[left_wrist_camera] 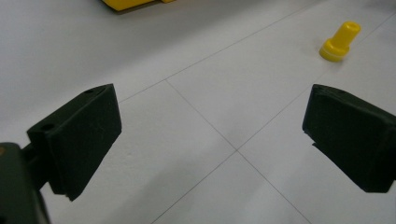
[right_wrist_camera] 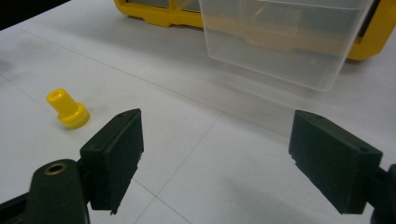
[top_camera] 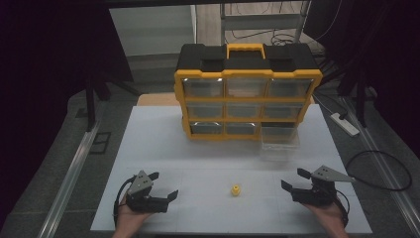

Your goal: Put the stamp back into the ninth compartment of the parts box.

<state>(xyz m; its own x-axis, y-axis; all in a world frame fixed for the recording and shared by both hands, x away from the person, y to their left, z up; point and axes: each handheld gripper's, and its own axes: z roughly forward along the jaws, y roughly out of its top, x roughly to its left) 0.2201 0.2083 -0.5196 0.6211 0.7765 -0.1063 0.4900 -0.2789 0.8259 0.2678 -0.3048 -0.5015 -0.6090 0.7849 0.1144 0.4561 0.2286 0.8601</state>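
Your left gripper (top_camera: 165, 184) rests low on the white table (top_camera: 163, 134) with its black jaws spread wide and nothing between them, and your right gripper (top_camera: 295, 179) sits likewise released, jaws apart and empty. Between the two, near the front of the table, stands the small yellow plastic peg (top_camera: 236, 190): a short hollow cylinder rising from a wider round base with a paler rim, upright on the table and touching neither gripper. From your left gripper view the peg (left_wrist_camera: 340, 42) lies ahead and to the right of the jaws; from your right gripper view it (right_wrist_camera: 67, 108) lies just to the left of the left jaw. Well beyond the peg, at the far side of the table, stands the yellow and black plastic drawer organiser (top_camera: 247, 89) with a yellow carry handle and three rows of clear drawers. One clear plastic drawer (top_camera: 280, 141) at its lower right is pulled out onto the table, nearer to your right gripper. No writing or brand mark can be read on any of these.
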